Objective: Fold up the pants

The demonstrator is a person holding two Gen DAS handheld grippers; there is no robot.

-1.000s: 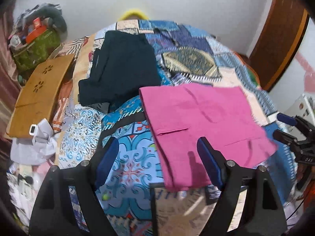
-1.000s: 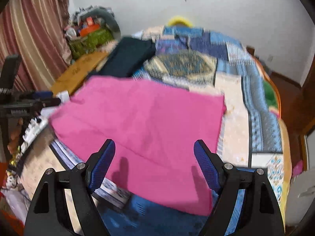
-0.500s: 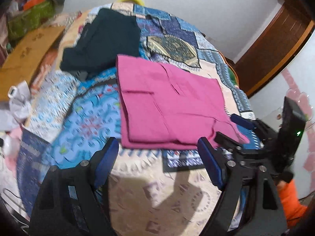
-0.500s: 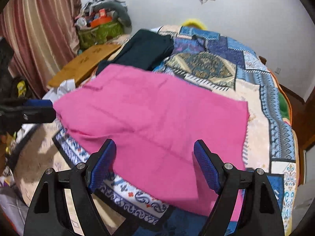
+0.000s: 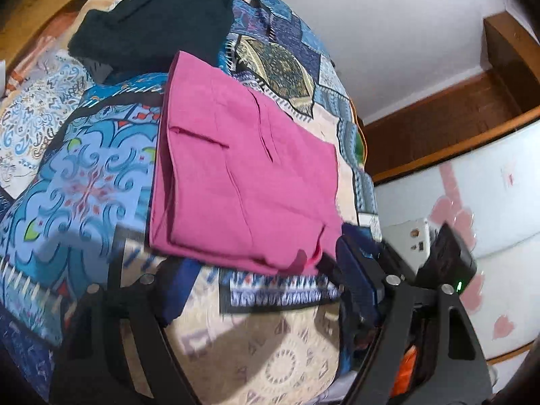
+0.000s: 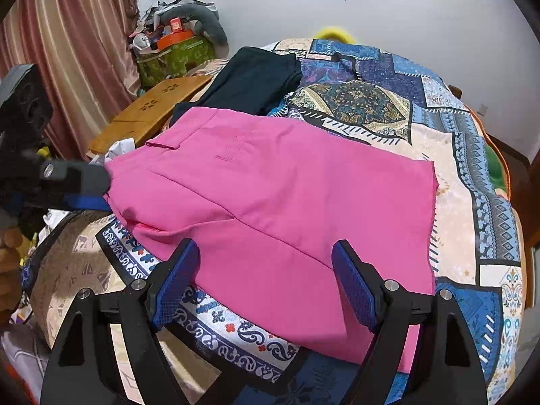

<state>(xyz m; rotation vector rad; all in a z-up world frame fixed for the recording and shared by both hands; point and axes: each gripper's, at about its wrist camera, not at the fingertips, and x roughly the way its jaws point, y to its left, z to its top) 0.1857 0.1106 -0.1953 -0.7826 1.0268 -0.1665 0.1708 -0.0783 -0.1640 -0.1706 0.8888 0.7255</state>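
Pink pants (image 5: 243, 175) lie folded into a flat rectangle on the patterned bedspread (image 5: 77, 182); they also show in the right wrist view (image 6: 290, 202). My left gripper (image 5: 266, 290) is open, just off the pants' near edge, holding nothing. My right gripper (image 6: 266, 280) is open above the near edge of the pants, empty. In the right wrist view the left gripper (image 6: 84, 185) sits at the pants' left corner. In the left wrist view the right gripper's body (image 5: 445, 260) shows behind my right finger.
A dark folded garment (image 6: 249, 81) lies beyond the pink pants, also seen in the left wrist view (image 5: 152, 17). A wooden lap desk (image 6: 148, 111), a green bag of clutter (image 6: 175, 57) and a striped curtain (image 6: 67, 50) stand left of the bed. A wooden door frame (image 5: 438, 114) is at right.
Both grippers stayed open. The left wrist camera swung right and tilted, nearing the pants' near edge. The right wrist view drew slightly closer; the pants lie settled flat.
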